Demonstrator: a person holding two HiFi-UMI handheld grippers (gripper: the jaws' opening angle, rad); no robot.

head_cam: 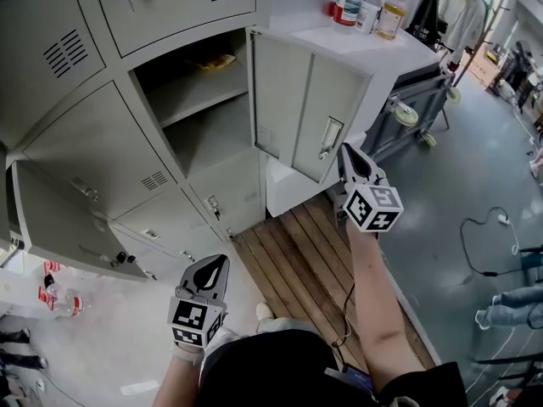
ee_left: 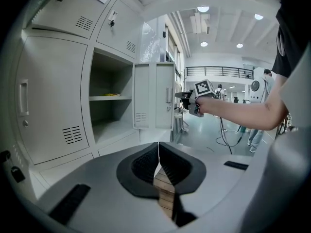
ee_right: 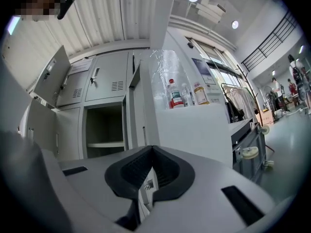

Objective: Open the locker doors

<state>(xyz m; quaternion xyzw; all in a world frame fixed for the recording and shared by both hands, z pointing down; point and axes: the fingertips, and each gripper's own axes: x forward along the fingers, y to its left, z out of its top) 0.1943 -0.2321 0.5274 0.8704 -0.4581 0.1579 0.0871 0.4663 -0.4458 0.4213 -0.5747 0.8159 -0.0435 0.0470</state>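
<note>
Head view with both gripper views of a bank of grey lockers. One locker door stood swung wide on the right edge of its open compartment, its recessed handle facing outward. Inside, a shelf carried a small yellow item. A second open door hung at the lower left of the bank. The right gripper, held on an outstretched arm, was just beside the handle of the wide-open door. Its jaws were pressed together with nothing pinched, and its own view showed the door edge-on beyond the closed tips. Whether the tips touched the handle could not be told. The left gripper was held low, well apart from the lockers, above the pale floor beside a wooden slatted platform. Its jaws were likewise pressed together and empty, and wooden slats showed through the slit below the tips. From the left gripper view the right gripper appeared level with the handle side of the open door. Several bottles stood on a white cabinet next to the lockers, and a grey wheeled cart was beyond it.
</note>
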